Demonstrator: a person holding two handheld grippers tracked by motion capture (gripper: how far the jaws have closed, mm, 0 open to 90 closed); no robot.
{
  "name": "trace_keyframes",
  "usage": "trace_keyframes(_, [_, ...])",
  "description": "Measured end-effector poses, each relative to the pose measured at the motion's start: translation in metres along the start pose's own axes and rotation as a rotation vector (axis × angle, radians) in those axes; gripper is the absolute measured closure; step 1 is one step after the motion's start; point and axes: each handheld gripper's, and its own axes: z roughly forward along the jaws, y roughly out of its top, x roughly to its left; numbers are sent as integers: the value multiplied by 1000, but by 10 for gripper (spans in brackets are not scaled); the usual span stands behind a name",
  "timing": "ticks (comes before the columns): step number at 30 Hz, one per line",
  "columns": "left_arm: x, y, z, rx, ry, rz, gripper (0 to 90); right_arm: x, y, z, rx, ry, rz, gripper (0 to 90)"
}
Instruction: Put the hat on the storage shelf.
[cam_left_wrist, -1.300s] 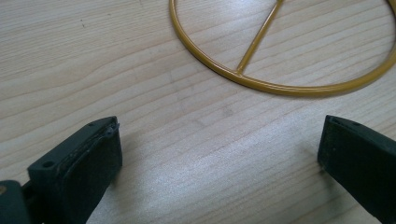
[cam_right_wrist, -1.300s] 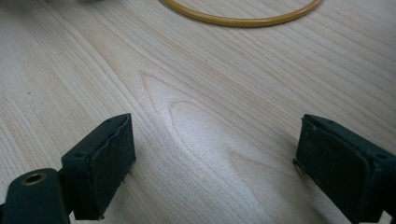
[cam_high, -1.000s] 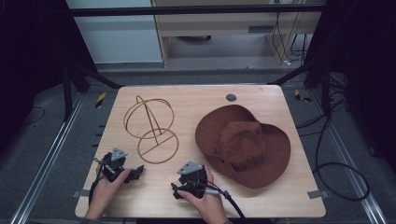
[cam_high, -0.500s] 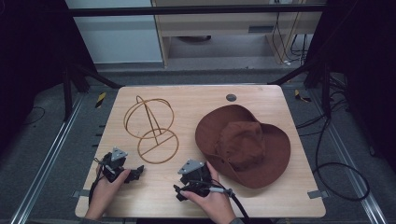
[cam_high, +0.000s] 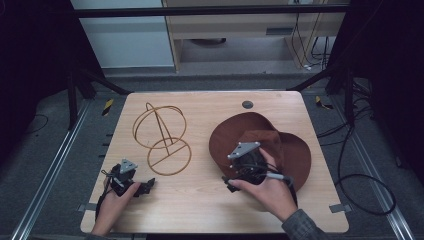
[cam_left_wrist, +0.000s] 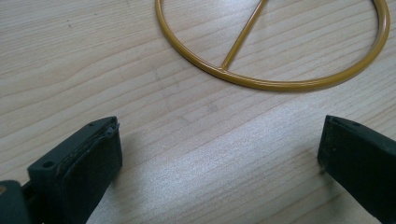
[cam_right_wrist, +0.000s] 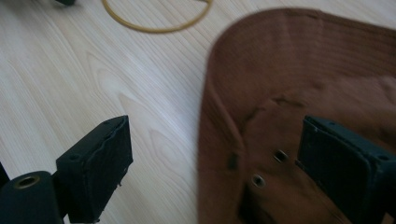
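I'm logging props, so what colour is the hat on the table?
The hat is plain dark reddish brown, clearest in the high view.

The tabletop (cam_high: 200, 210) carries two items. A wire hat stand (cam_high: 162, 140) stands on its left half; a wide-brimmed hat (cam_high: 280, 145) lies on its right half, the two apart. The left claw (cam_high: 142, 187) sits at the near left edge, just in front of the stand's base ring (cam_left_wrist: 275, 84). The right claw (cam_high: 239, 175) is at the hat's near left brim, one jaw over the brim (cam_right_wrist: 233, 84), the other over bare tabletop.
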Motion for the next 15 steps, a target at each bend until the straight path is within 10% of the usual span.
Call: trace_keyframes(15, [1, 0, 0, -1, -14, 14, 0, -75, -16, -39, 85, -53, 17, 98])
